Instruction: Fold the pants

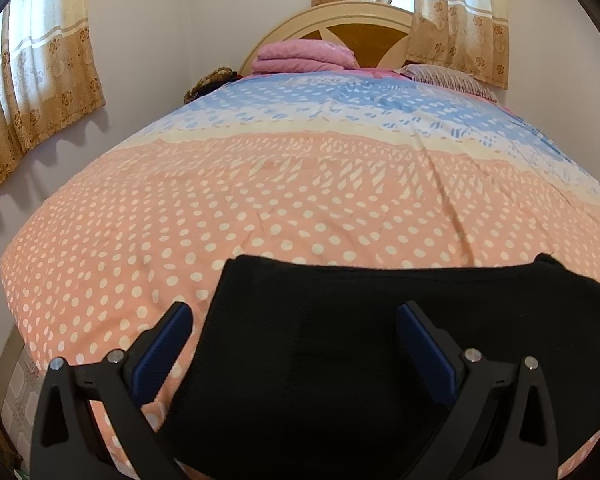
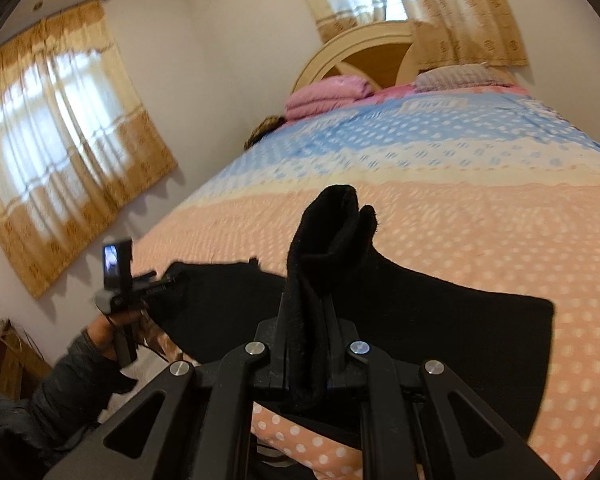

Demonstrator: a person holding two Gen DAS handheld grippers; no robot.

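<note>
- The right gripper (image 2: 306,312) is nearest in its own view: its two fingers are pressed together on a bunch of the black pants (image 2: 440,320), and a fold of the cloth stands up above the fingertips.
- The left gripper (image 1: 294,344) is spread wide in its view; its blue pads (image 1: 162,354) stand apart, one over the bedspread and the other over the black cloth, and nothing is held between them.
- The pants (image 1: 340,340) lie on the near part of the bed, spread flat across the pink dotted area, with their left edge between the left gripper's fingers.
- In the right wrist view, the left hand (image 2: 112,330) holds the other gripper's handle at the near left corner of the pants, and a small camera (image 2: 116,266) sits on top of it.
- The bedspread (image 1: 260,184) is pink with white dots near, then cream, then blue farther away.
- At the far end a folded pink blanket (image 1: 304,56) lies on the left and a striped pillow (image 1: 448,76) on the right, before a curved headboard (image 1: 360,20).
- Curtains (image 1: 40,80) hang on the left wall and behind the headboard.
</note>
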